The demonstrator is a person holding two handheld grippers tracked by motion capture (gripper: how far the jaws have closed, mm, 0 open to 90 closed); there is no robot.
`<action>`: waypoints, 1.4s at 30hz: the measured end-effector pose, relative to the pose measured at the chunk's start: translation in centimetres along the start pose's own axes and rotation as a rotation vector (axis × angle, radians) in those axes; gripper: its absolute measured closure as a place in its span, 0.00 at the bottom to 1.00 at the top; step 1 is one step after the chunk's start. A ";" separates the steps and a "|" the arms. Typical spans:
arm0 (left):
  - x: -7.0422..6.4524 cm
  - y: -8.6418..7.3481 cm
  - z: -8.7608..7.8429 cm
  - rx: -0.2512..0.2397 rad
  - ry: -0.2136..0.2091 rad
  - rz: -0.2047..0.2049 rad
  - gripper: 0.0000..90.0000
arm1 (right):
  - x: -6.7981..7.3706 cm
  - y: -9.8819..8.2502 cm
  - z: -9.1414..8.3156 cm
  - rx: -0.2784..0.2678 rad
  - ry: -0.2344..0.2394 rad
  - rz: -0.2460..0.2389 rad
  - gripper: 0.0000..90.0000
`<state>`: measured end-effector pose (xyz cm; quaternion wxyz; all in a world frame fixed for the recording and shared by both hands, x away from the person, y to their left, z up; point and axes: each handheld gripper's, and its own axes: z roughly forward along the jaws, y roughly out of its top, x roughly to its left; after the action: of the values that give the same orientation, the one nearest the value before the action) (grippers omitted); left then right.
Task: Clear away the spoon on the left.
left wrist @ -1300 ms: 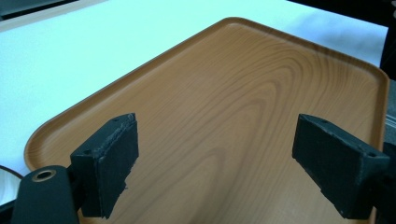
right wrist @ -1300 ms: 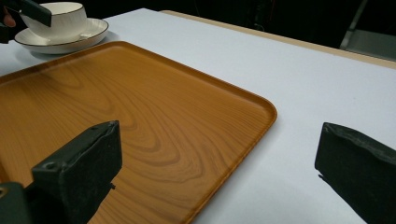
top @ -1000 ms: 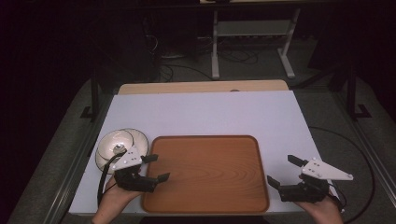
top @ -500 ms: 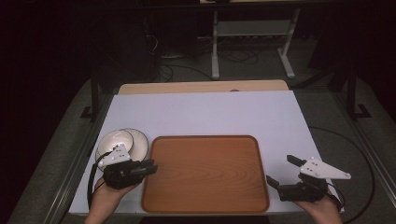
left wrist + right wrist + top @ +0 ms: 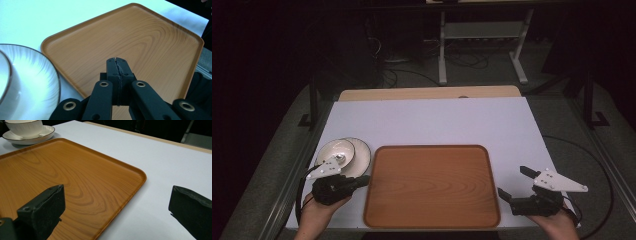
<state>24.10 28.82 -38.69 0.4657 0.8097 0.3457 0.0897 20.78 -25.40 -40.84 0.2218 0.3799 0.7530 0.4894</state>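
Bare wooden tray flat beside white cup on saucer

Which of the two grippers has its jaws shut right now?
The left gripper: its jaws meet with nothing between them, beside the cup and saucer. The right gripper stands open by the tray.

Past my pale lavender-white tabletop I see a dim room, grey carpeted floor, white metal stand, tangled black cables.
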 end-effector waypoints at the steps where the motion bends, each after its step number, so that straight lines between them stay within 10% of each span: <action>1: 0.1 -0.1 -0.1 0.000 0.004 -0.001 1.00 | 0.0 0.0 0.0 -0.001 -0.001 -0.002 0.00; 42: 3.7 -2.1 -5.3 -0.032 0.167 -0.070 1.00 | 0.0 0.1 0.0 0.000 -0.008 -0.006 0.00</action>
<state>23.40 35.51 -38.13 0.4511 0.7792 0.4099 0.1462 20.86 -25.39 -40.80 0.2261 0.3797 0.7531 0.4873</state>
